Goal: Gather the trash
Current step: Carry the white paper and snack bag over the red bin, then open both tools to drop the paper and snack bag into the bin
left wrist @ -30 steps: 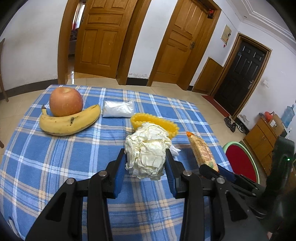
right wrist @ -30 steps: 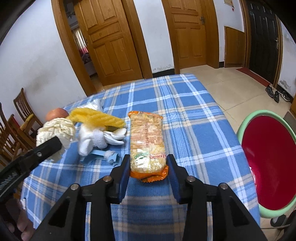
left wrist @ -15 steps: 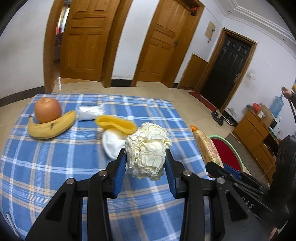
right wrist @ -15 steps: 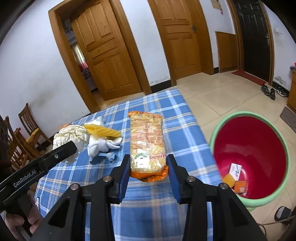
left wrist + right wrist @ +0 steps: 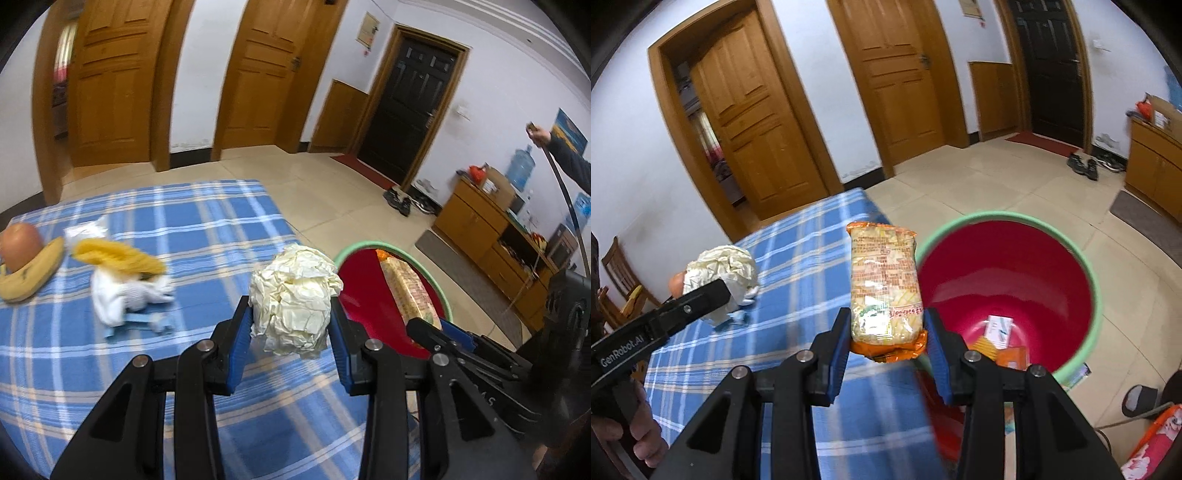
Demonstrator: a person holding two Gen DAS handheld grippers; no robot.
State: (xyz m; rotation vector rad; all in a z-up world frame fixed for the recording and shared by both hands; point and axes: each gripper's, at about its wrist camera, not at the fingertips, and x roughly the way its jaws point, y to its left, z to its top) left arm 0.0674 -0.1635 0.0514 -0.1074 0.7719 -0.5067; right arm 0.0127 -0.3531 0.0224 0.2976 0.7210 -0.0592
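Trash is half gathered: left tool pinches a paper wad, right tool pinches a snack pack beside the bin at right, which holds scraps, while gloves lie at left on the surface.

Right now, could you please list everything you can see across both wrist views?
crumpled paper ball: 1, cream, clamped in left tool
snack packet: 1, orange-yellow, clamped in right tool
bin: 1, red inside, green rim, floor beside table, scraps inside
tablecloth: 1, blue plaid, on table
apple: 1, red, against banana
banana: 1, yellow, tablecloth
white cloth: 1, tablecloth
left tool: black, blue pads
right tool: black, blue pads
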